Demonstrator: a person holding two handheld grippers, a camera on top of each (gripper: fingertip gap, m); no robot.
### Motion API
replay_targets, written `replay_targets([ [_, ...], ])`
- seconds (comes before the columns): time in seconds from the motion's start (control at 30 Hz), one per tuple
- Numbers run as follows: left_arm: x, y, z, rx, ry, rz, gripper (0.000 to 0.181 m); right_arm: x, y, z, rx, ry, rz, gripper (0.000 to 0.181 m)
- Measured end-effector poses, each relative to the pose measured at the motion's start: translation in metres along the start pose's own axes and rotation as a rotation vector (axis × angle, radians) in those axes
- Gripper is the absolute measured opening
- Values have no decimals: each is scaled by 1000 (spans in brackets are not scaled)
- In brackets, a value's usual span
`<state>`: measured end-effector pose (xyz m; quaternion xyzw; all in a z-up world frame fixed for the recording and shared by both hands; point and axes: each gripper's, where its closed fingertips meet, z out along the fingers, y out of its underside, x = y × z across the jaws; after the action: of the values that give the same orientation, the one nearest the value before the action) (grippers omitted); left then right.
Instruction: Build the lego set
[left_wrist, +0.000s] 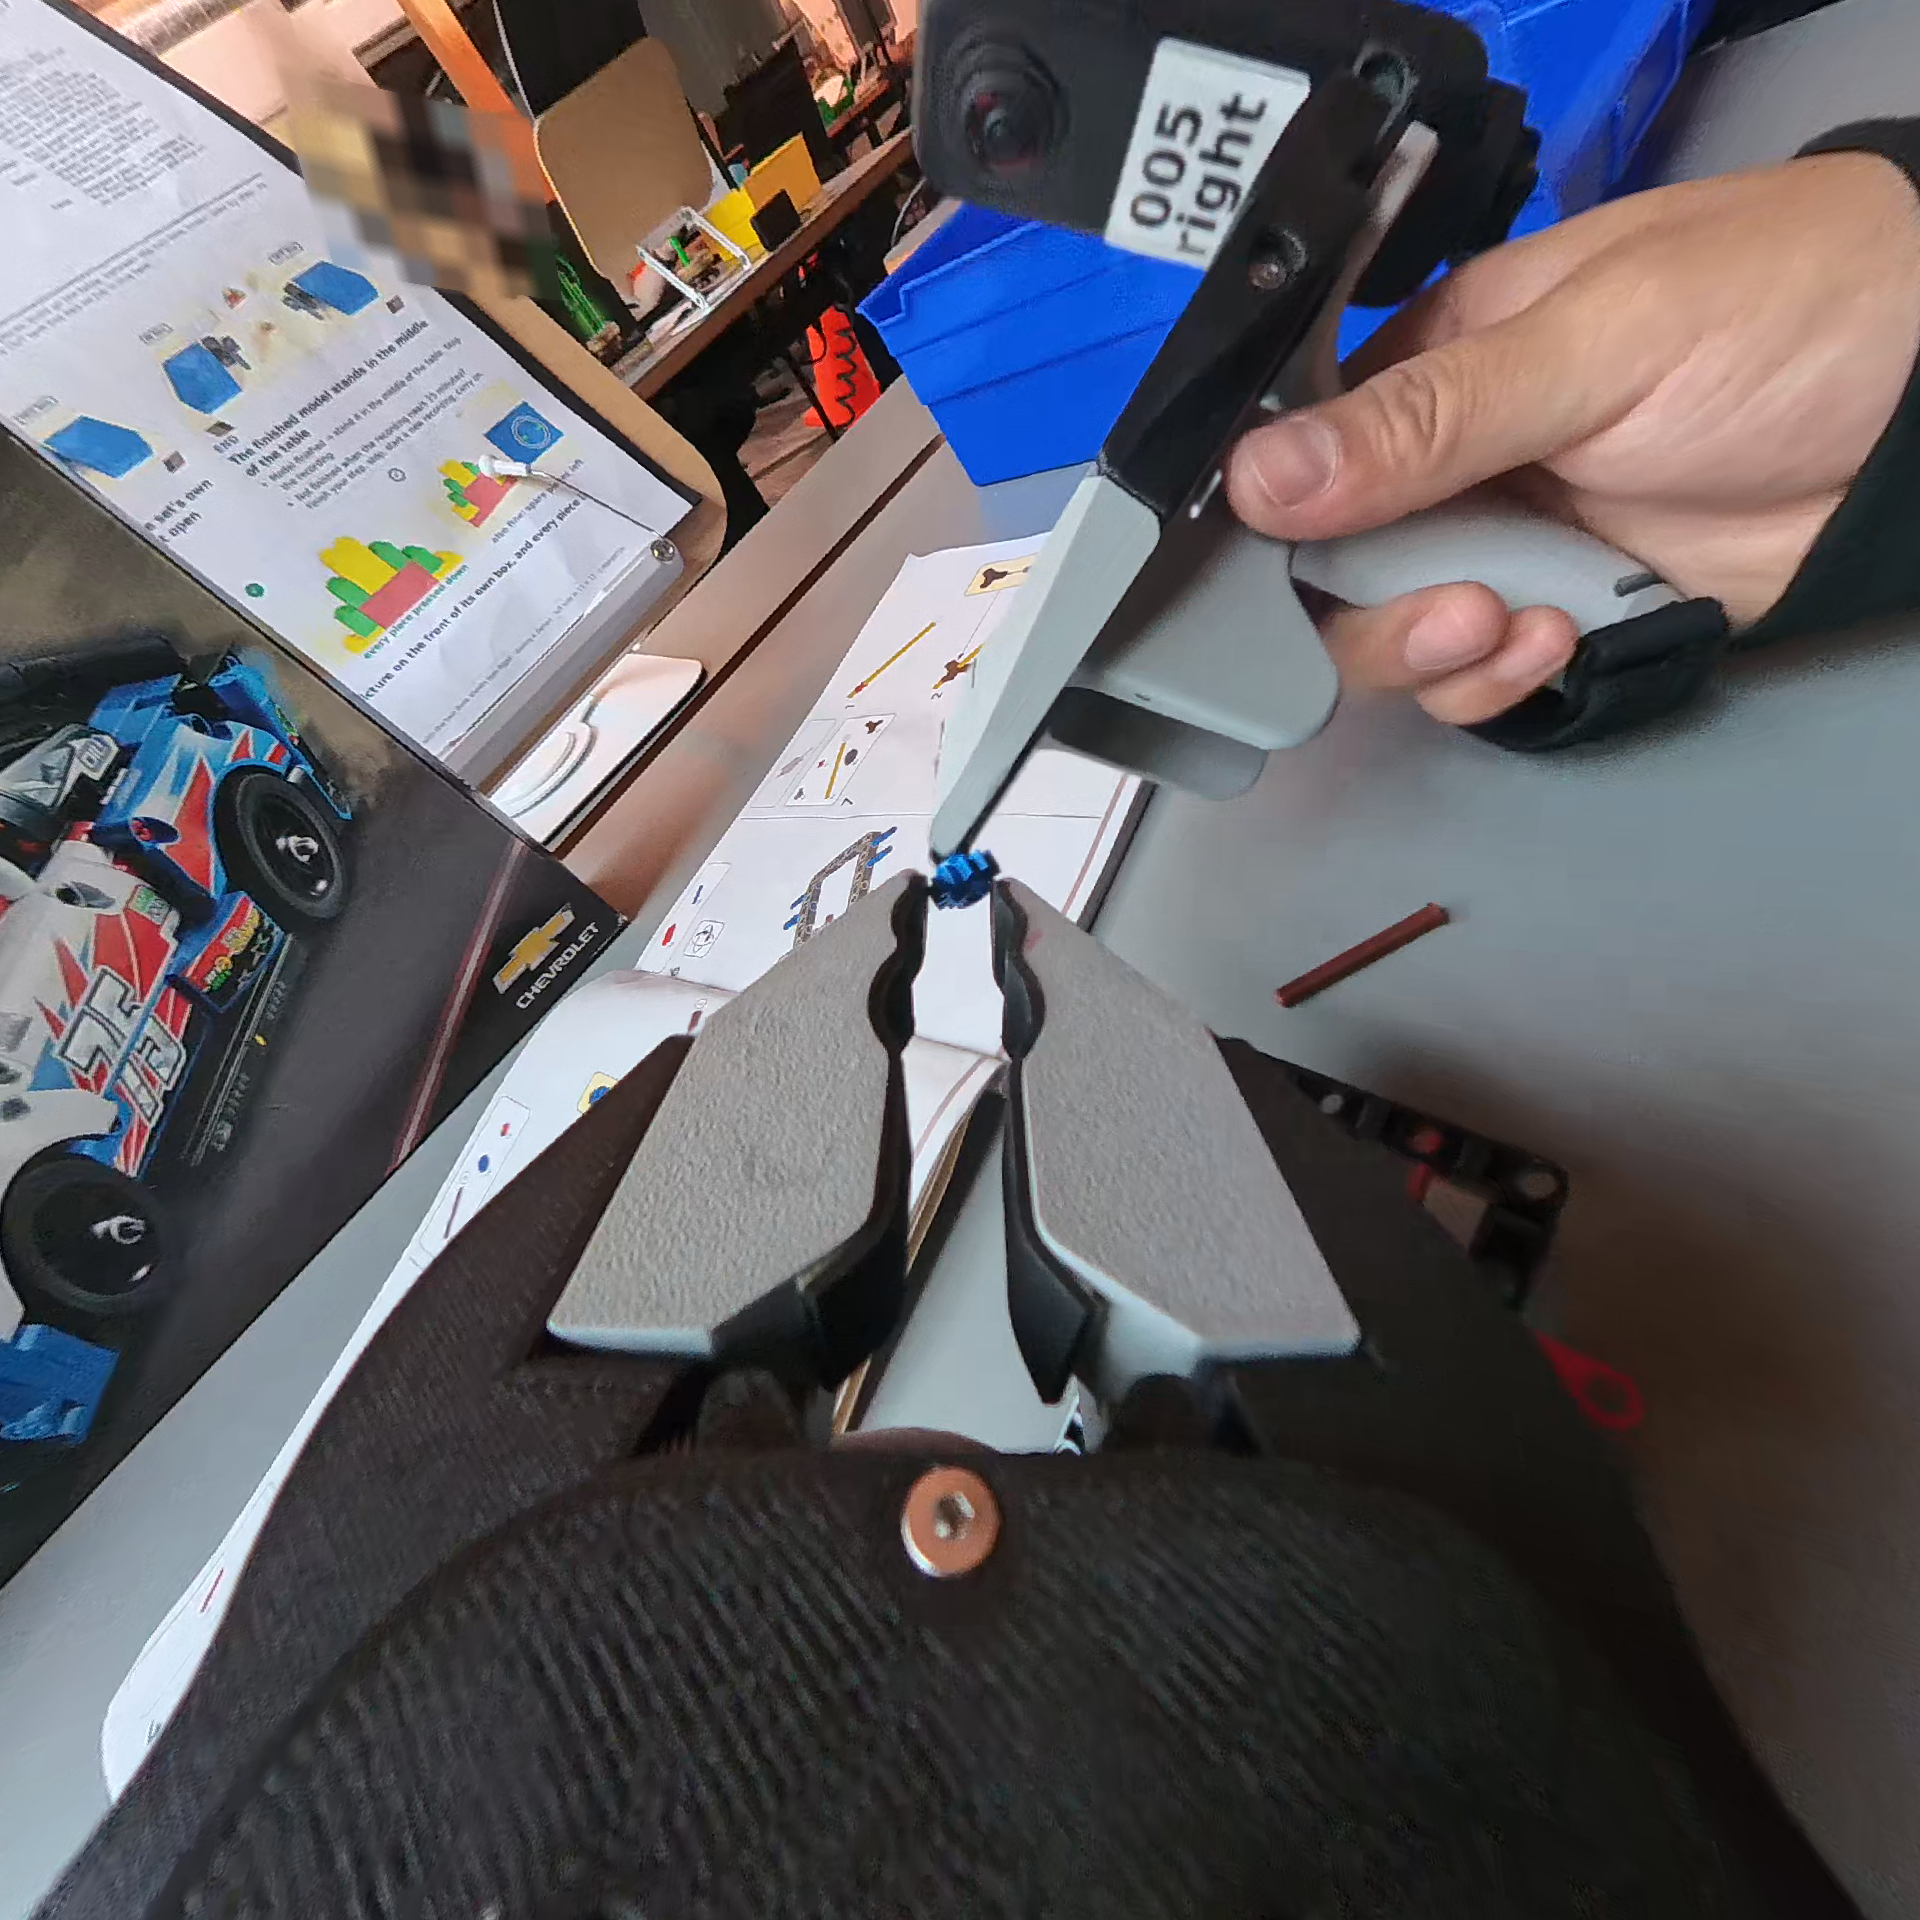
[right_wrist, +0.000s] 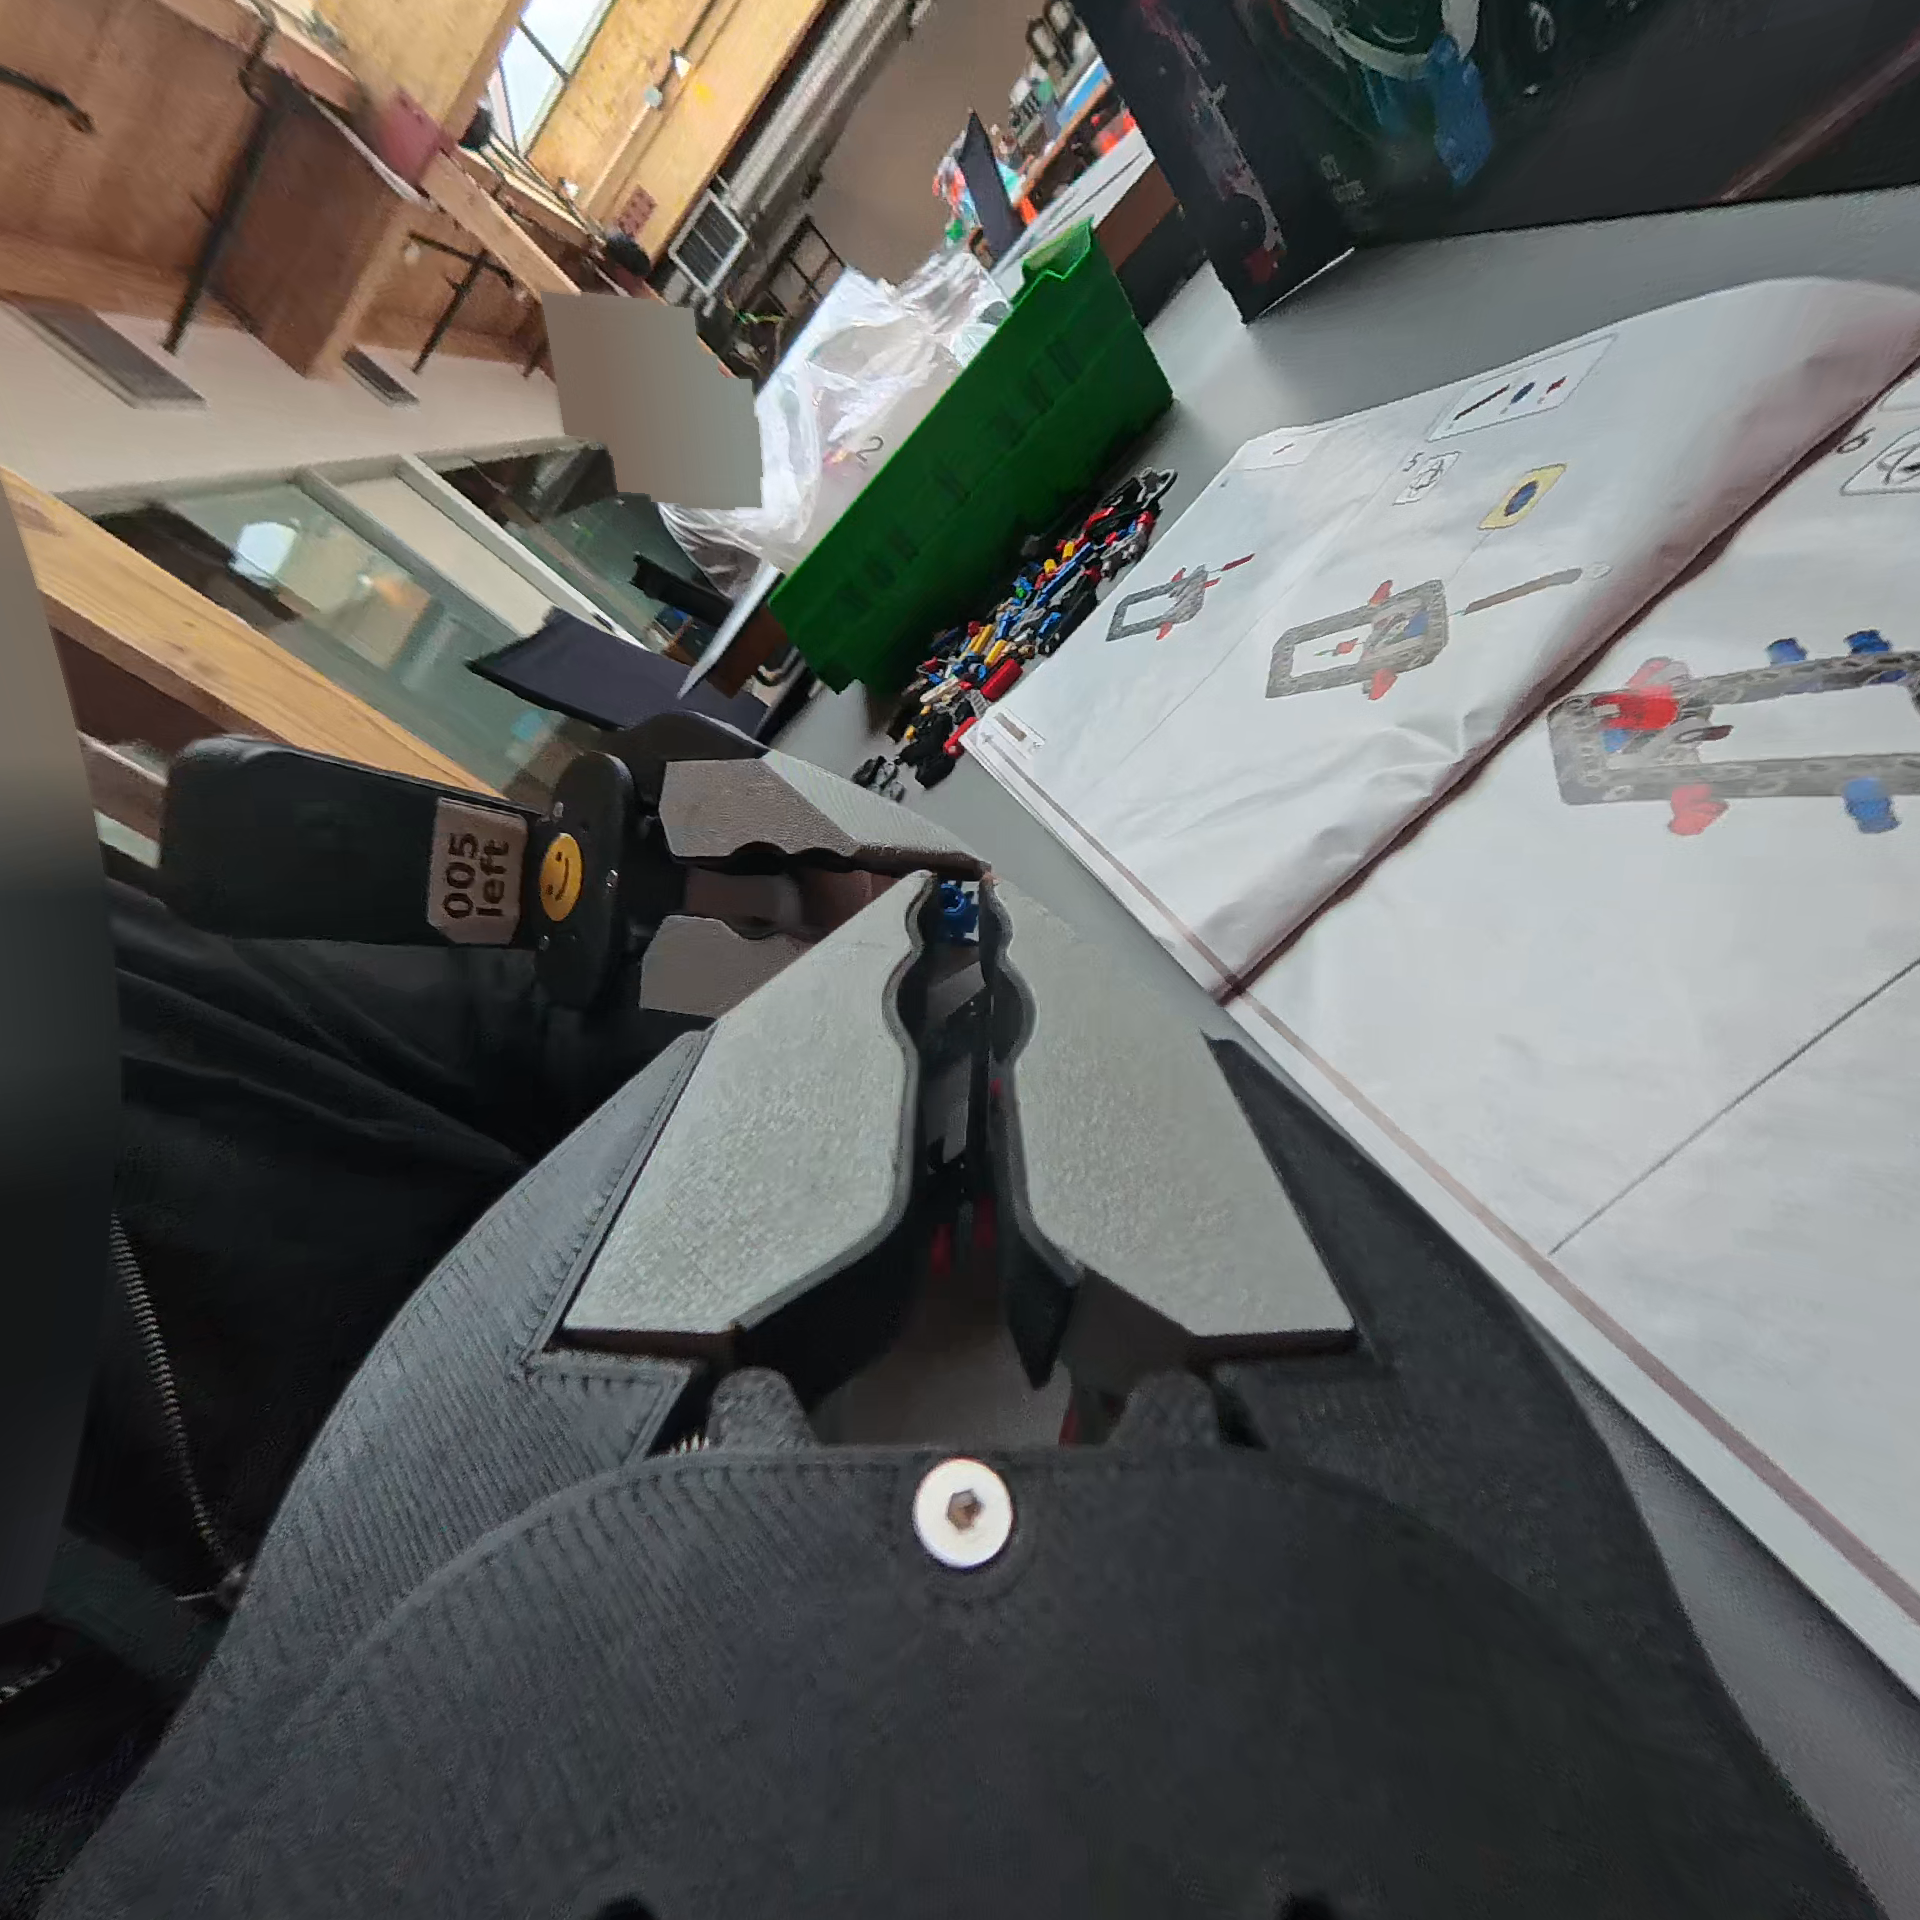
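Note:
My left gripper (left_wrist: 958, 896) is shut on a small blue gear (left_wrist: 962, 879), held above the open instruction booklet (left_wrist: 831, 831). My right gripper (left_wrist: 948, 837) comes down from the upper right, and its tips touch the same gear. In the right wrist view the blue gear (right_wrist: 958, 910) sits between my right gripper's (right_wrist: 954, 902) nearly closed tips, and the left gripper (right_wrist: 961, 868) reaches in from the left. A black frame with red pins (left_wrist: 1455, 1164) lies on the grey table below. It also shows through the finger gap in the right wrist view (right_wrist: 966, 1091).
A brown axle (left_wrist: 1361, 954) and a red piece (left_wrist: 1590, 1387) lie on the table. The set's box (left_wrist: 208, 935) stands at left and a blue bin (left_wrist: 1039, 343) behind. A pile of loose pieces (right_wrist: 1029, 613) lies beside a green bin (right_wrist: 977, 488), near the booklet (right_wrist: 1455, 831). The tips of both grippers are at nearly the same place.

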<state>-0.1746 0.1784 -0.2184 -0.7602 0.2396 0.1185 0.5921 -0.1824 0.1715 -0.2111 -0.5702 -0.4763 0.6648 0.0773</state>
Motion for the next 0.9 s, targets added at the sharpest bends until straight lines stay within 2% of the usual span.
replay_targets([
  [0.17,0,3,0,-8,11,-5,10,1,2,1,-42,76,-117,3],
  [0.37,0,5,0,-19,12,8,10,0,-3,-6,-43,74,-140,12],
  [0.57,1,4,0,-8,17,9,10,-2,2,-9,-121,102,-231,18],
  [0.9,5,-9,-6,75,49,9,10,-15,7,-8,-155,4,-228,14],
])
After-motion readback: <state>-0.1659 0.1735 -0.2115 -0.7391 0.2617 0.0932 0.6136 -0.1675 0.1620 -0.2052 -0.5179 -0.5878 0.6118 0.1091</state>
